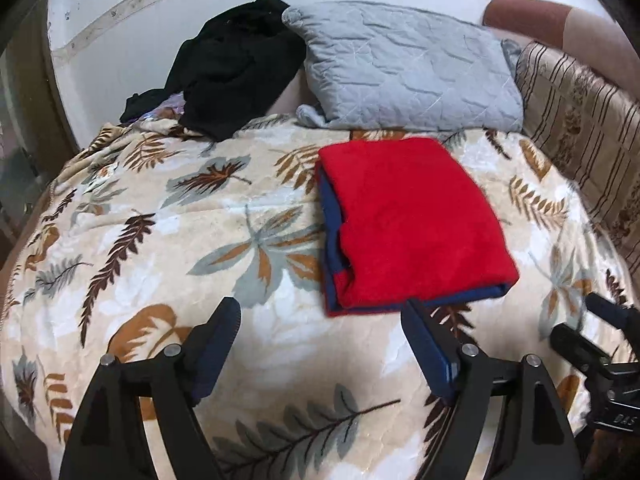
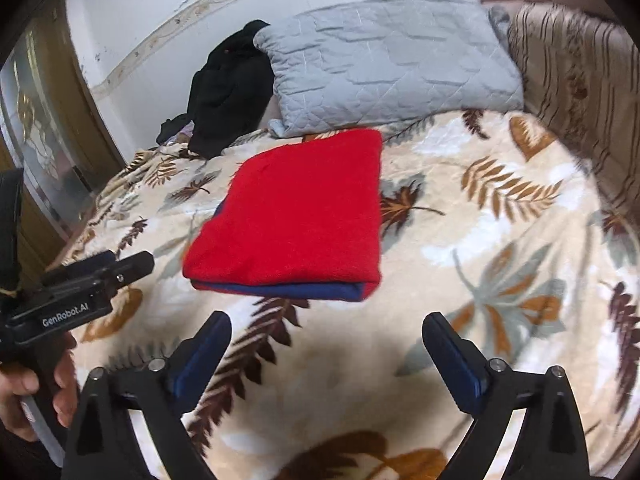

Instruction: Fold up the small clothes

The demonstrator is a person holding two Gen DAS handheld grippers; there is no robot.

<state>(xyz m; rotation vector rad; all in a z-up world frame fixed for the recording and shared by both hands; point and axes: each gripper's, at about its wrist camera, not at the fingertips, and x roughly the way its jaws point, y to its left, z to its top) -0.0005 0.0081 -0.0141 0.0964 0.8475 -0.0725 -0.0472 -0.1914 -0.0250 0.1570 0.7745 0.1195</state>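
One folded red garment (image 1: 412,220) with blue edging lies flat on a bed (image 1: 160,240) covered by one leaf-patterned blanket. One grey quilted pillow (image 1: 404,68) leans at the head of the bed, one heap of black clothing (image 1: 236,68) sits beside it on the left, and one striped cushion (image 1: 580,128) stands at the right. Two sets of tongs hover over the blanket: the left tongs (image 1: 322,320) and the right tongs (image 2: 326,332), both spread wide and holding nothing. The garment lies just beyond the tips of each, apart from them, its blue hem nearest.
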